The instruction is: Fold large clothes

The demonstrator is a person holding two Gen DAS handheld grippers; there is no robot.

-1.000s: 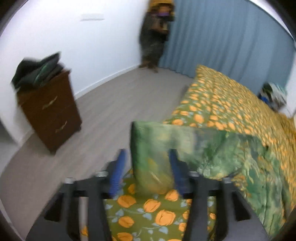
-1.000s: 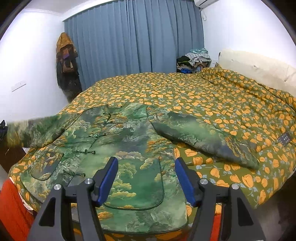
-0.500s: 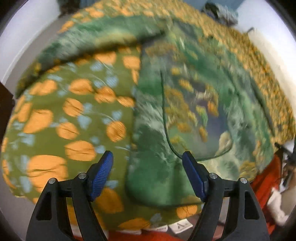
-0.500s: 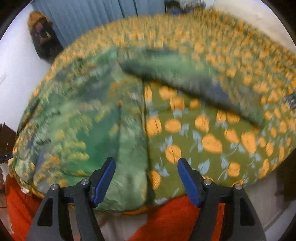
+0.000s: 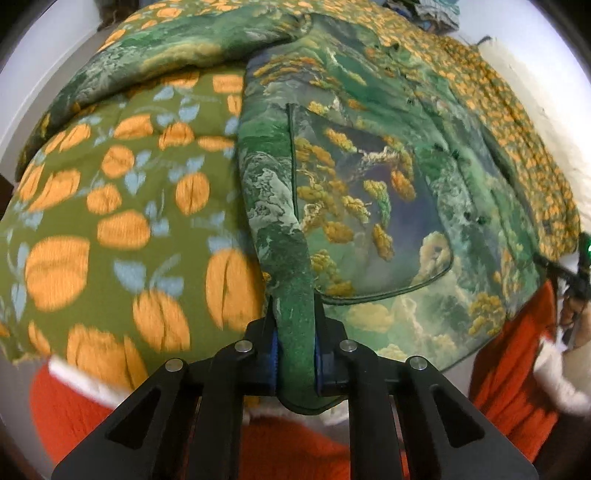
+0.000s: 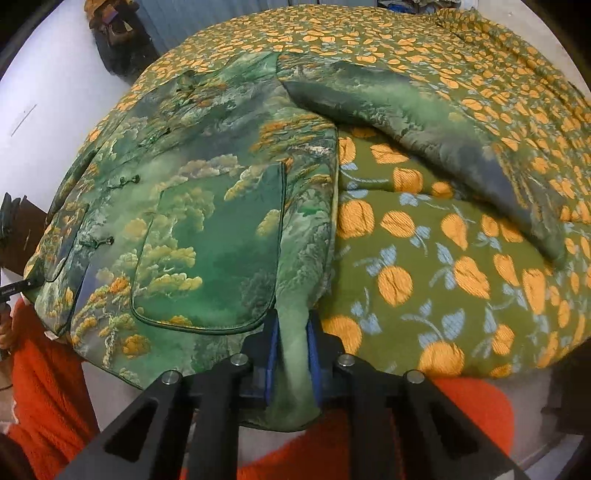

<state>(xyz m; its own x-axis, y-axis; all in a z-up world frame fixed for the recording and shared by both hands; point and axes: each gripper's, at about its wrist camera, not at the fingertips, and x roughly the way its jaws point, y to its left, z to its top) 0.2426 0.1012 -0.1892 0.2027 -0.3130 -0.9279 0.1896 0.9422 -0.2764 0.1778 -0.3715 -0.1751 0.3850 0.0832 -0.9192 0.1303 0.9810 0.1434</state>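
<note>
A large green jacket (image 5: pixel 369 177) with a landscape print, patch pockets and knot buttons lies face up on the bed, sleeves spread out; it also shows in the right wrist view (image 6: pixel 207 206). My left gripper (image 5: pixel 295 350) is shut on the jacket's bottom hem at its left corner. My right gripper (image 6: pixel 291 354) is shut on the bottom hem at the right corner. Both corners are pinched at the bed's near edge. One sleeve (image 6: pixel 424 122) lies across the bedspread to the right, the other (image 5: pixel 166 59) to the left.
The bed carries an olive bedspread (image 6: pixel 443 266) with orange flowers. My orange-red clothing (image 5: pixel 92 398) is at the bed's near edge. A dark wooden cabinet (image 6: pixel 18 229) stands at the left. Clothes hang by the blue curtain (image 6: pixel 114 33).
Both grippers were open above the jacket's hem half a second ago. Now both have dropped to the hem corners and shut on the cloth.
</note>
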